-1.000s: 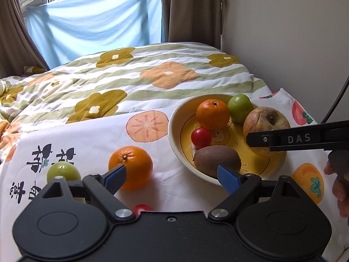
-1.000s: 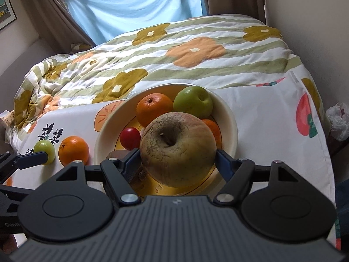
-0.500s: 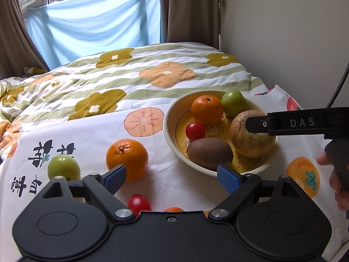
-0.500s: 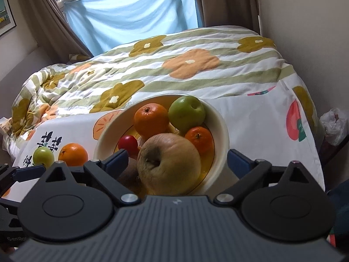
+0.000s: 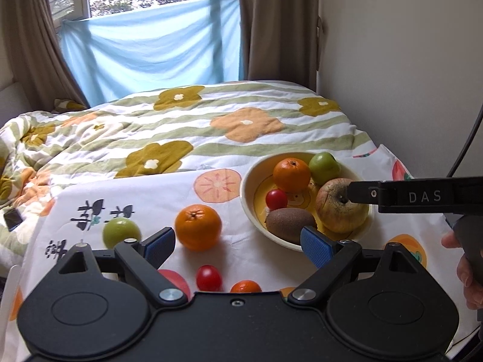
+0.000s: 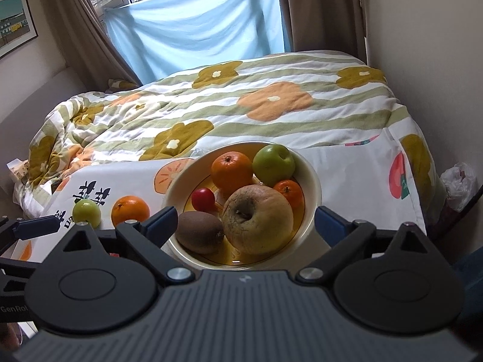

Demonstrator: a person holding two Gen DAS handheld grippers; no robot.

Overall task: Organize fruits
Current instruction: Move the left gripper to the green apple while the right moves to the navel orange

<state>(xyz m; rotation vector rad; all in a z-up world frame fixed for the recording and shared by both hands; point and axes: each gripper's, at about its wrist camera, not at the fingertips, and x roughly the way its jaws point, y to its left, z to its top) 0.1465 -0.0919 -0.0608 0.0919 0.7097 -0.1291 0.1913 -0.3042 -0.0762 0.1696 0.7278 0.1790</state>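
Note:
A cream bowl (image 6: 314, 181) on the white fruit-print cloth holds a big wrinkled apple (image 6: 256, 220), a kiwi (image 6: 199, 232), an orange (image 6: 231, 170), a green apple (image 6: 273, 164), a small mandarin (image 6: 289, 193) and a cherry tomato (image 6: 203, 199). My right gripper (image 6: 244, 220) is open and empty, drawn back above the bowl's near side. My left gripper (image 5: 237, 241) is open and empty over the cloth. Loose on the cloth lie an orange (image 5: 197, 226), a green fruit (image 5: 120, 232), a cherry tomato (image 5: 208, 277) and a small mandarin (image 5: 244, 286).
The cloth lies over the foot of a bed with a flowered quilt (image 5: 181, 126). A wall (image 5: 407, 75) runs close along the right. A dark phone (image 5: 12, 218) lies at the left edge. A plastic bag (image 6: 459, 184) sits on the floor at right.
My right gripper opened, let go of the big apple in the bowl, and drew back and up. My left gripper also pulled back, showing more loose fruit near it.

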